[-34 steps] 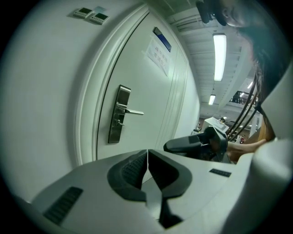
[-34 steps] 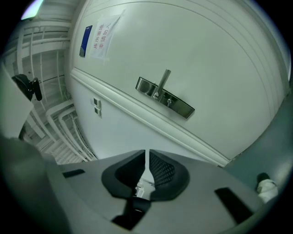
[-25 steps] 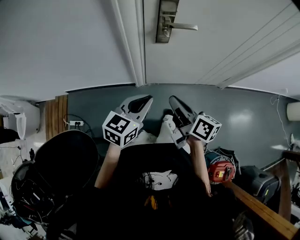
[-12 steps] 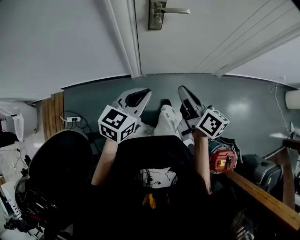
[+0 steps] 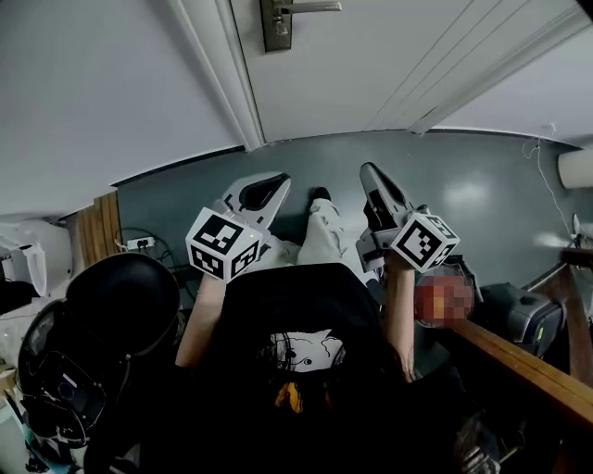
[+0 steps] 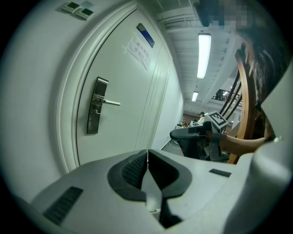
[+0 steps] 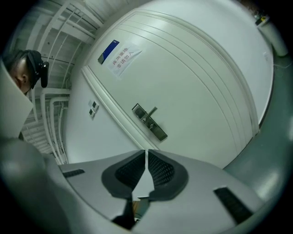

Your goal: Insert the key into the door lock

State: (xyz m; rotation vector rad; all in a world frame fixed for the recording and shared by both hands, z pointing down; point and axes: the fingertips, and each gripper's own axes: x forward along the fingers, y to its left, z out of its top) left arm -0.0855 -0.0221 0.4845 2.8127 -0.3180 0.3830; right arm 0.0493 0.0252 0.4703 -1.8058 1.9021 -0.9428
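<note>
A white door [image 5: 389, 65] stands ahead, with a metal lock plate [image 5: 276, 23] and lever handle [image 5: 310, 7] at the top edge of the head view. My left gripper [image 5: 278, 179] is shut and held low in front of the person's body, pointing toward the door. My right gripper [image 5: 369, 169] is beside it, also shut. The left gripper view has the lock plate [image 6: 94, 105] up and left of the closed left gripper [image 6: 147, 153], well apart. In the right gripper view the lock plate [image 7: 149, 122] lies just beyond the closed right gripper [image 7: 146, 153]. No key shows in any view.
The door frame [image 5: 218, 83] runs left of the lock. Grey floor [image 5: 482, 185] lies below the door. A black round object [image 5: 120, 305] sits at the left, a wooden rail [image 5: 519, 361] and a dark case [image 5: 519, 315] at the right. A socket strip [image 5: 139, 243] lies by wooden boards.
In the head view the lock plate has slid up and left toward the frame's top edge. Both grippers stay shut, held in front of the body, and have spread slightly apart.
</note>
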